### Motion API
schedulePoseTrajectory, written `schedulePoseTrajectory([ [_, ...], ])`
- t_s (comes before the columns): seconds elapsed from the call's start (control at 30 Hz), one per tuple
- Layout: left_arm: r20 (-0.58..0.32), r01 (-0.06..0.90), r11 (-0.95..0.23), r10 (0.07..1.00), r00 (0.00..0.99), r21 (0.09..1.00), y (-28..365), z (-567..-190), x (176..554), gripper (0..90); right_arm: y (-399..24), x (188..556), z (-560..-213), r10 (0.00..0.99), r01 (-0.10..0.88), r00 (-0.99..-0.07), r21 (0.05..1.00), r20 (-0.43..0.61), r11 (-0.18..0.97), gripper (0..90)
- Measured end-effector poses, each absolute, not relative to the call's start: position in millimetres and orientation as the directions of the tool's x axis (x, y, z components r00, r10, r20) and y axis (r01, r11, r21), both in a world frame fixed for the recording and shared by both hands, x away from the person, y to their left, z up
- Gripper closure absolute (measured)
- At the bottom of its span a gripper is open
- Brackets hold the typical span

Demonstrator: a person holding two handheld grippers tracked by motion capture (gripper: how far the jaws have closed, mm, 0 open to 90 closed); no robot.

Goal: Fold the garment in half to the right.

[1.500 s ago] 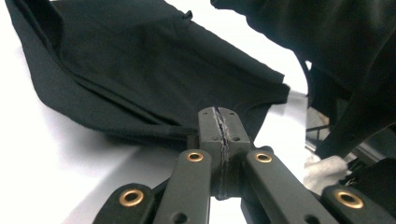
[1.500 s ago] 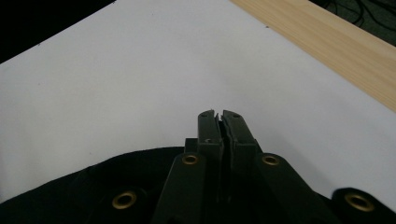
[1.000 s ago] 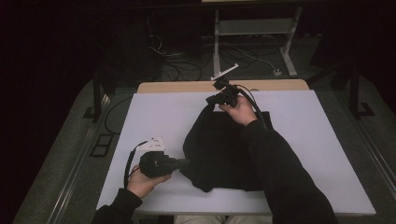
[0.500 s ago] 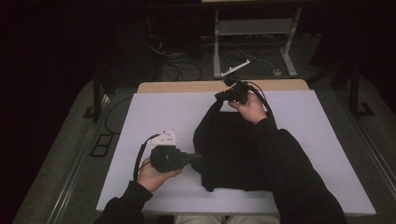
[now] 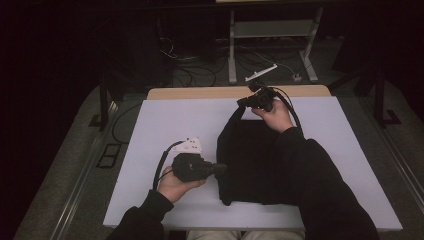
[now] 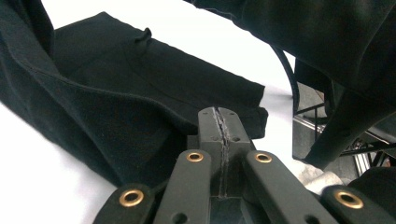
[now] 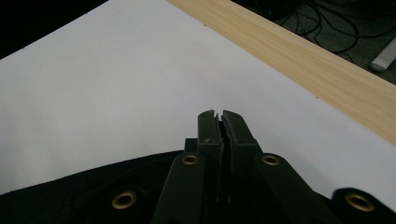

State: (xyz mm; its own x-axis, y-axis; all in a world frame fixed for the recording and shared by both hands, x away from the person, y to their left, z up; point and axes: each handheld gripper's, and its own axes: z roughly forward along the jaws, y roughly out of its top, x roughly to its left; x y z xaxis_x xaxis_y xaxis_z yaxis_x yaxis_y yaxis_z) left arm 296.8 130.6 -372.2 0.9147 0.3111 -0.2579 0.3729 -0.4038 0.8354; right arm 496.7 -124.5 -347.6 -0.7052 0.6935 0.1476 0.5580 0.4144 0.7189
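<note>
High view puts the left gripper (image 5: 220,169) nearest, low on the white table (image 5: 165,125), its jaws pressed shut on the near left edge of the black garment (image 5: 255,160). In the left gripper view the two jaws meet with only a thin seam between them, and a fold of that dark cloth (image 6: 116,107) bunches right at their tip, so I judge a pinch of fabric is caught there, though the layer itself is too thin to make out. The garment lies flat across the middle of the table, partly under the person's right sleeve (image 5: 320,190). Farther off, the right gripper (image 5: 244,102) sits at the garment's far corner, lifting a narrow strip of cloth off the surface; in the right gripper view its jaws stand nearly together, with black fabric (image 7: 93,196) under them and bare table beyond. Past that runs the wooden table edge (image 5: 200,93).

The step in hand looks like a fold or a carry of the garment, with both corners pinched. The next move calls for both hands travelling together at even tension, so that neither corner slips.
</note>
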Motion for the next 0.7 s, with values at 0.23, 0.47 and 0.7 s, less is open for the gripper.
schedulePoseTrajectory([
  [0.23,-0.256,0.361,-0.423,0.285,0.924,0.831,113.1,-370.8,299.6,88.6,-139.4,493.3,-348.9,0.702,0.565,-0.695,0.722,0.155,0.4,85.4],
  [0.47,-0.247,0.338,-0.439,0.252,0.936,0.832,95.1,-367.3,302.1,88.6,-158.7,491.4,-350.9,0.72,0.58,-0.675,0.718,0.16,0.384,85.4],
  [0.7,-0.243,0.32,-0.437,0.225,0.944,0.84,81.4,-363.5,301.7,88.6,-174.1,488.5,-351.6,0.741,0.594,-0.653,0.715,0.159,0.37,85.4],
])
